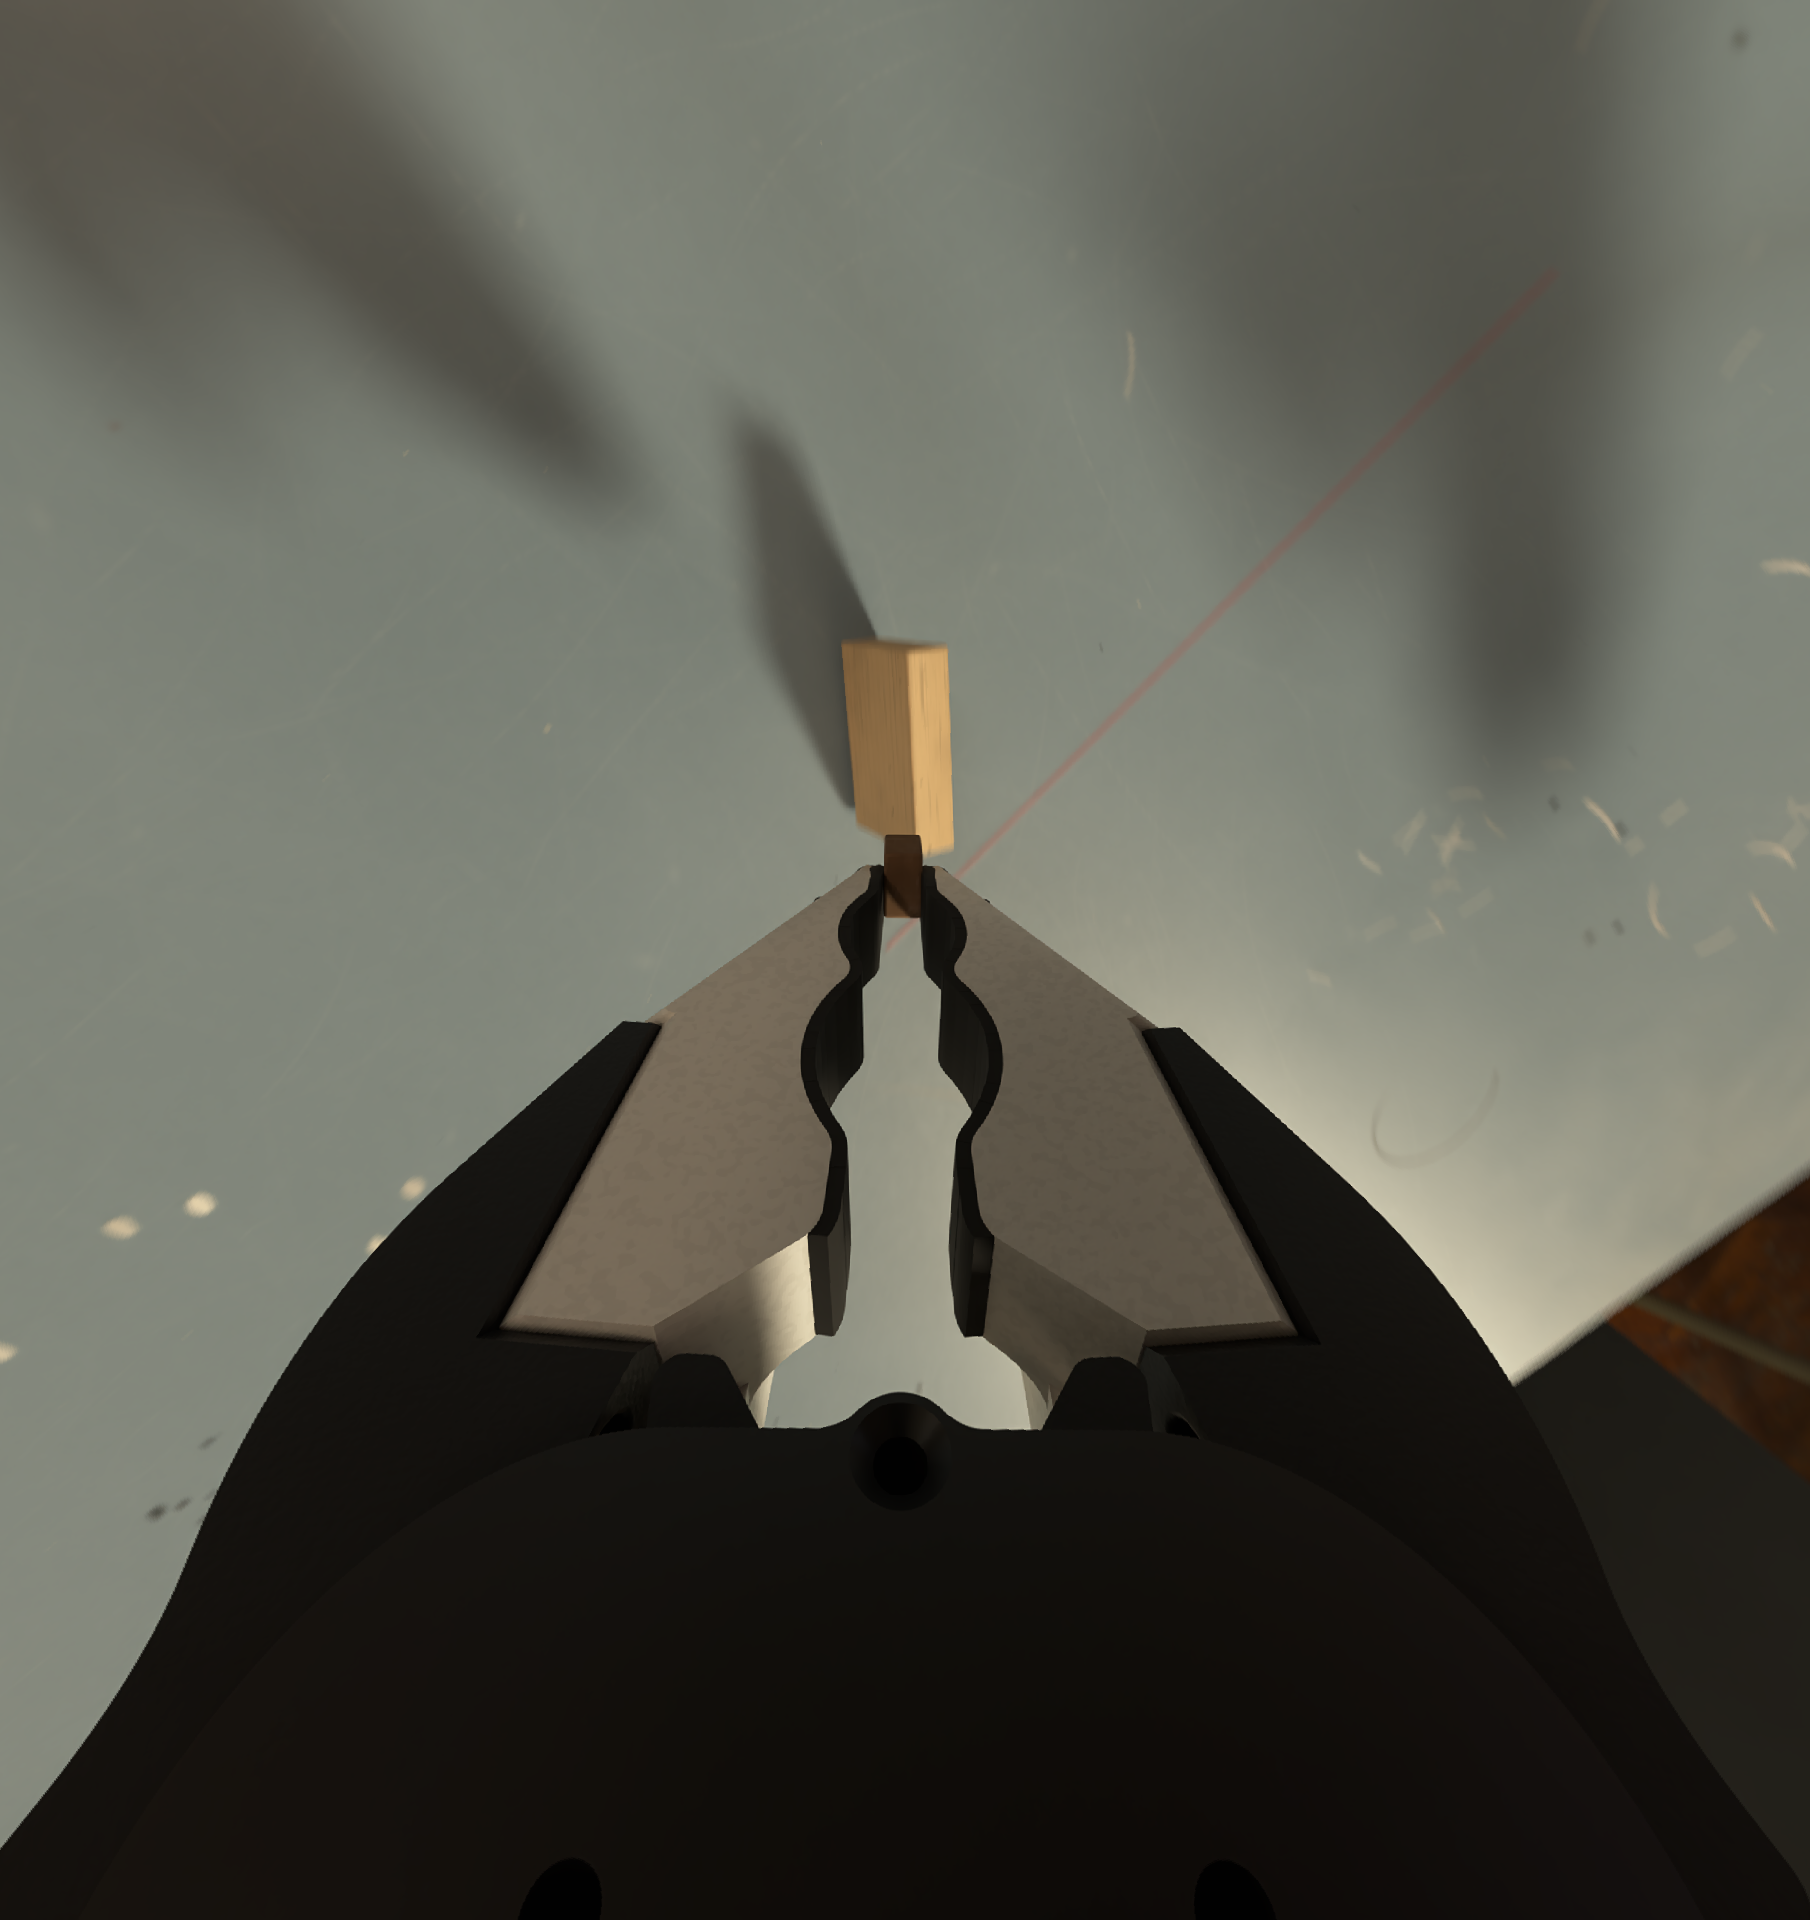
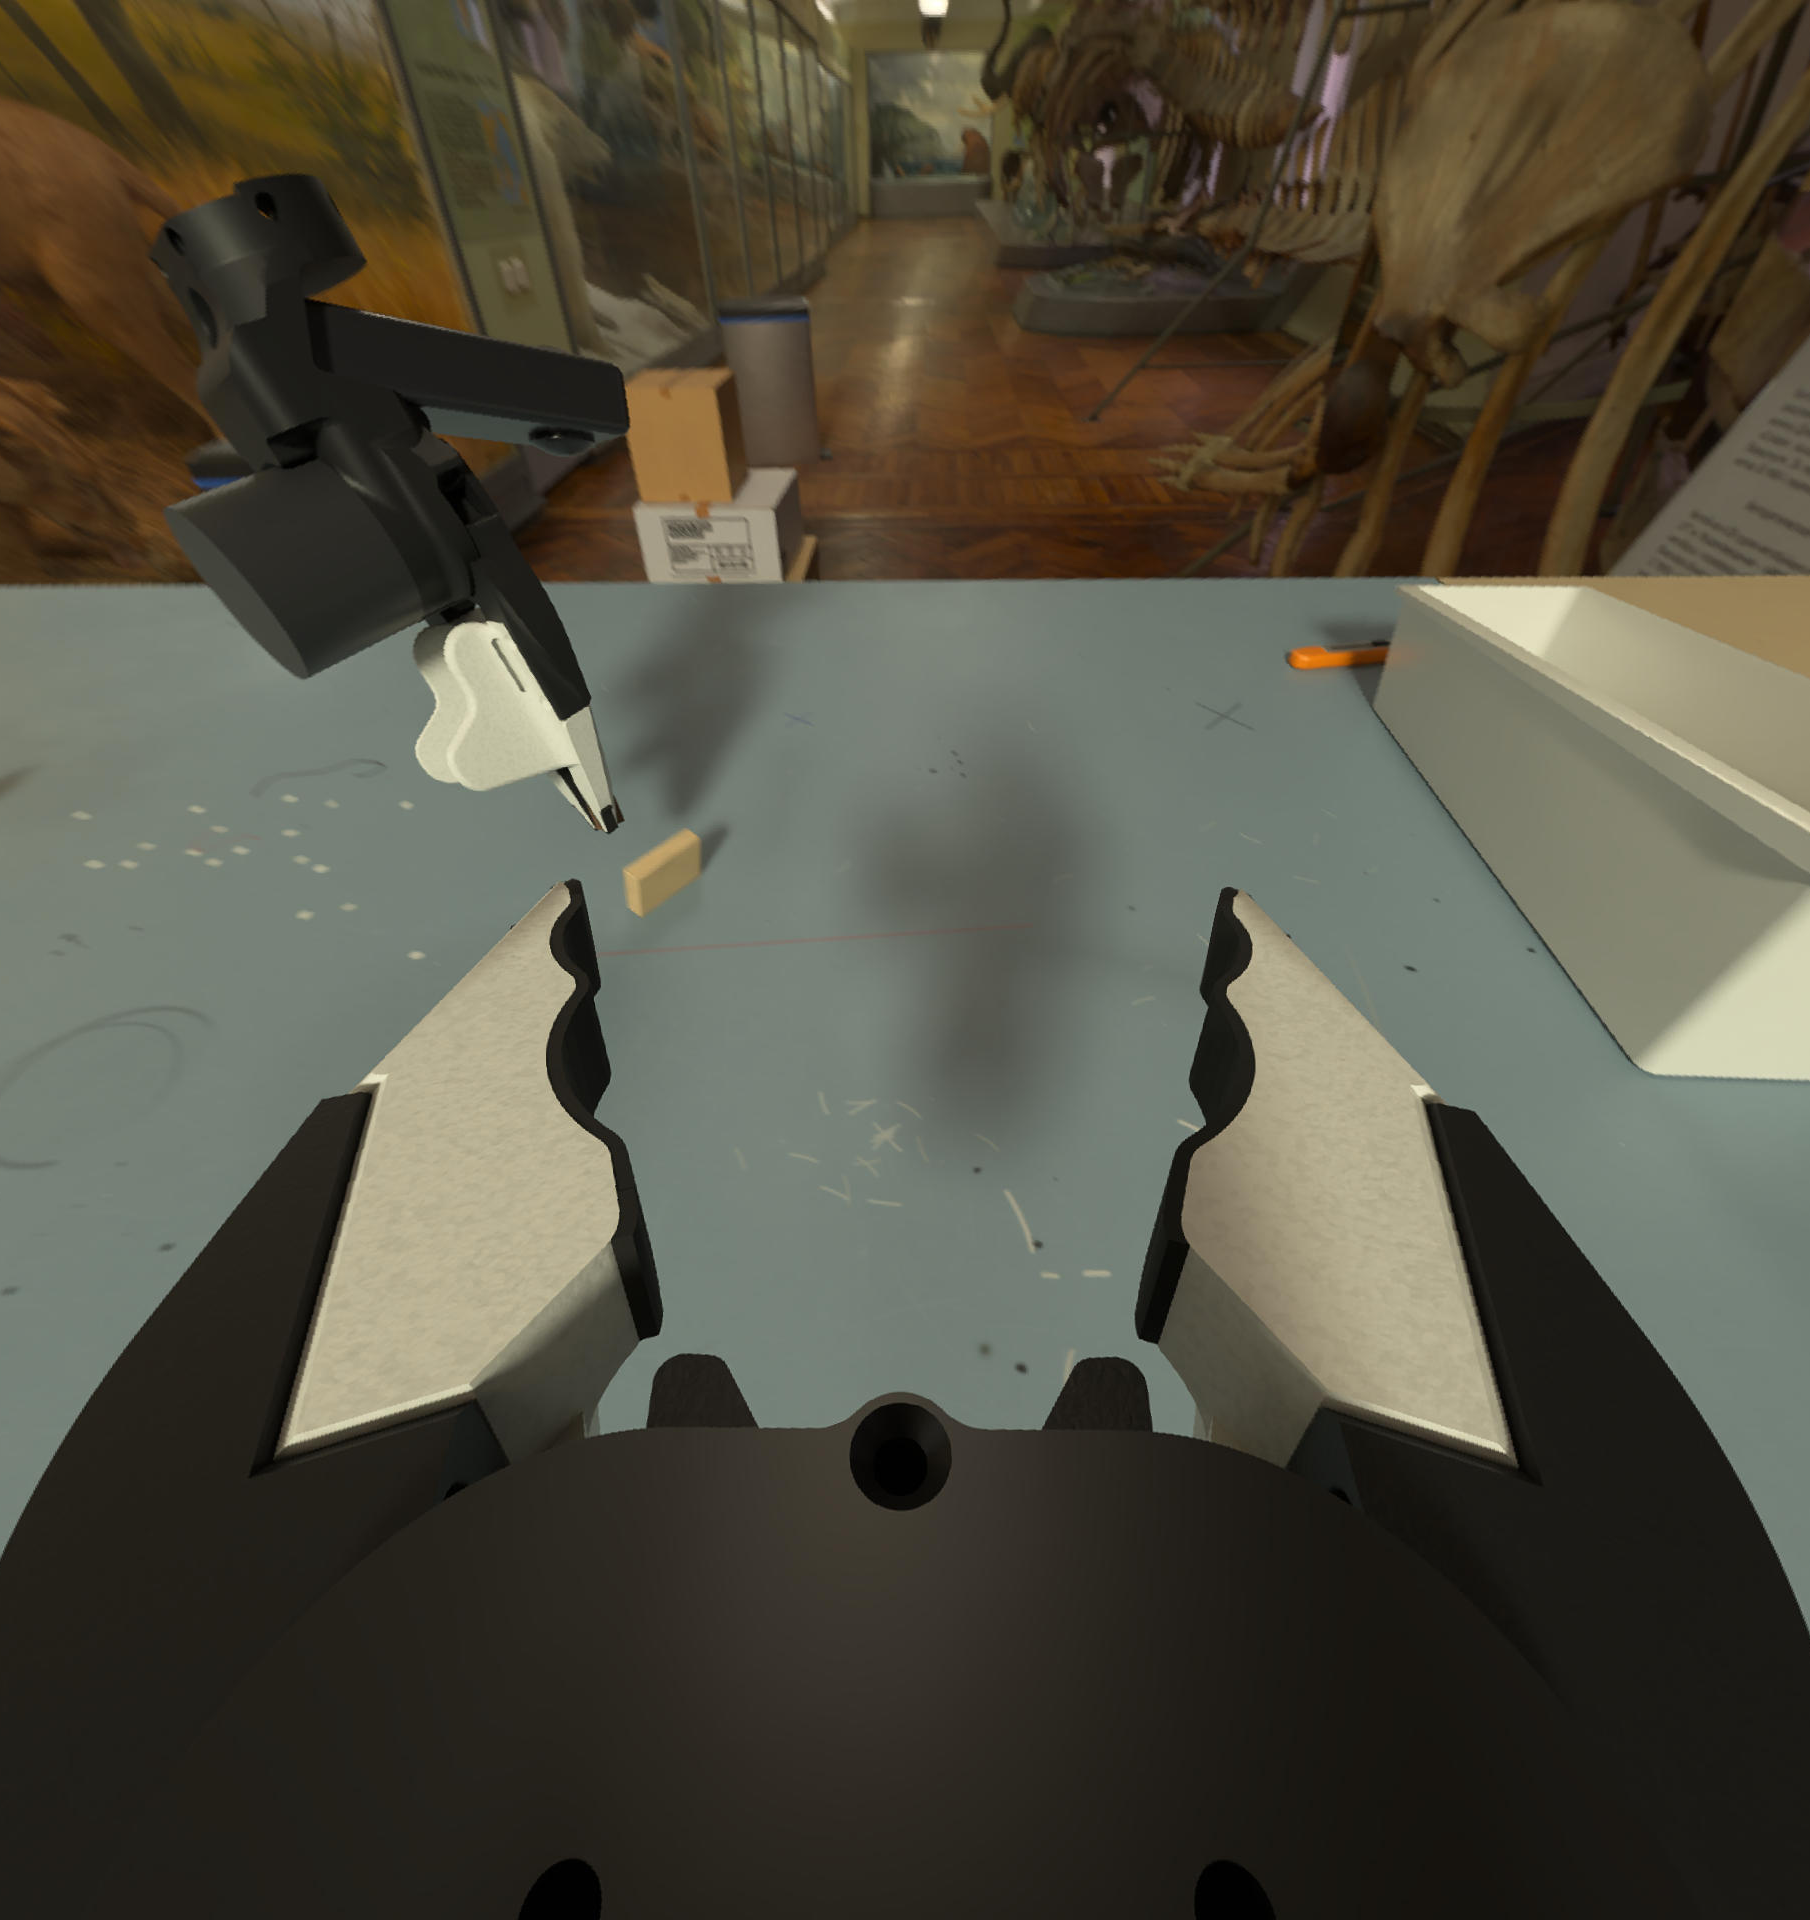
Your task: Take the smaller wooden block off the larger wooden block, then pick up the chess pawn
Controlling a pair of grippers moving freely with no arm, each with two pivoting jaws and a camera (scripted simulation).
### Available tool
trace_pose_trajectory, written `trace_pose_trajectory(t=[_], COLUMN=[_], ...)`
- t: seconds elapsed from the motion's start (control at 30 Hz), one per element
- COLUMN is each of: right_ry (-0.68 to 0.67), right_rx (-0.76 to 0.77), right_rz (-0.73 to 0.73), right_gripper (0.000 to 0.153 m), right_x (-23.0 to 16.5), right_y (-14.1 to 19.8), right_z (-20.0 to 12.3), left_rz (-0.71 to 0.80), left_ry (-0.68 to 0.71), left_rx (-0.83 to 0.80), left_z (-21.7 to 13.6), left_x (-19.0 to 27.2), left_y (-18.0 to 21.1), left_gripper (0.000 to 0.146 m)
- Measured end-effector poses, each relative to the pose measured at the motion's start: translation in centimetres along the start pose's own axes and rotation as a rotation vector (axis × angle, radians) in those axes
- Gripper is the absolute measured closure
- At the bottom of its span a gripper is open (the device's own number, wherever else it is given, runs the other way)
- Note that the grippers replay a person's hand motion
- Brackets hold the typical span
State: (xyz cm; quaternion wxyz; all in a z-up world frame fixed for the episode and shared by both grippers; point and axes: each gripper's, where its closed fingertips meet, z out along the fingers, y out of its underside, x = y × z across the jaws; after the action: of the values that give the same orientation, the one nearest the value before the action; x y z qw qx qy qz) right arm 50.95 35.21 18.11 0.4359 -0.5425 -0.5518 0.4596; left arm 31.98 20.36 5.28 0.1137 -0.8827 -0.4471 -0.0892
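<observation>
The left gripper (image 1: 902,881) is pinching the smaller wooden block (image 1: 901,878) at frame centre, the larger wooden block (image 1: 899,744) lying just above its tips. The right gripper (image 2: 901,904) is gaping wide, holding nothing.

matt pale wooden block (image 1: 898,736), scuffed grey table (image 1: 361,727)

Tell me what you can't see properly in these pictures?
- Chess pawn: in neither view.
- Small dark block: left wrist view, mostly hidden by the left gripper pinching it; too tiny to make out in the right wrist view.
- White tray: right wrist view, cut off by the right edge.
- Orange tool: right wrist view, partly behind the tray.
</observation>
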Motion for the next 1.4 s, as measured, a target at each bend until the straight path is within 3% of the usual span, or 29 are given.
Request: trace_pose_trajectory(t=[0.17, 0.27, 0.4, 0.5, 0.7, 0.83, 1.0, 1.07, 1.2, 1.27, 1.37, 1.4], right_ry=[-0.071, -0.169, -0.445, -0.67, -0.738, -0.67, -0.552, -0.525, -0.551, -0.504, -0.397, -0.403], right_rx=[0.044, -0.004, -0.057, -0.159, -0.38, -0.537, -0.657, -0.721, -0.881, -0.902, -0.915, -0.925], right_rz=[0.002, -0.003, 0.047, 0.103, 0.143, 0.126, 0.064, 0.004, -0.072, -0.078, -0.223, -0.233], right_gripper=[0.034, 0.027, 0.029, 0.045, 0.049, 0.046, 0.051, 0.063, 0.101, 0.114, 0.133, 0.133], right_x=[-2.3, -6.5, -17.7, -27.7, -44.6, -52.5, -57.0, -58.0, -59.5, -59.4, -58.3, -58.3], right_y=[-2.2, -2.3, -3.2, -3.3, -2.9, -0.1, 3.5, 5.4, 9.2, 9.7, 9.8, 9.8], right_z=[-2.0, -1.1, 2.0, 5.4, 14.1, 19.2, 24.6, 25.7, 26.3, 26.8, 27.5, 27.5], left_rz=[0.031, 0.049, -0.002, -0.116, -0.401, -0.553, -0.687, -0.728, -0.778, -0.791, -0.814, -0.82], left_ry=[0.104, 0.102, 0.018, -0.058, -0.134, -0.178, -0.207, -0.181, -0.133, -0.115, -0.085, -0.078], left_rx=[0.008, 0.032, 0.056, 0.079, 0.136, 0.152, 0.139, 0.127, 0.122, 0.131, 0.158, 0.166], left_z=[-7.9, -14.9, -24.1, -30.0, -37.7, -40.0, -40.0, -39.0, -36.7, -35.7, -34.6, -34.4], left_x=[-1.6, -4.6, -11.9, -18.4, -30.6, -37.2, -43.4, -45.2, -48.7, -50.2, -52.0, -52.5], left_y=[1.5, 3.4, 8.3, 13.7, 26.4, 34.5, 42.6, 44.9, 48.3, 49.6, 51.1, 51.6], left_gripper=[0.14, 0.14, 0.14, 0.14, 0.14, 0.14, 0.14, 0.14, 0.14, 0.14, 0.14, 0.14])
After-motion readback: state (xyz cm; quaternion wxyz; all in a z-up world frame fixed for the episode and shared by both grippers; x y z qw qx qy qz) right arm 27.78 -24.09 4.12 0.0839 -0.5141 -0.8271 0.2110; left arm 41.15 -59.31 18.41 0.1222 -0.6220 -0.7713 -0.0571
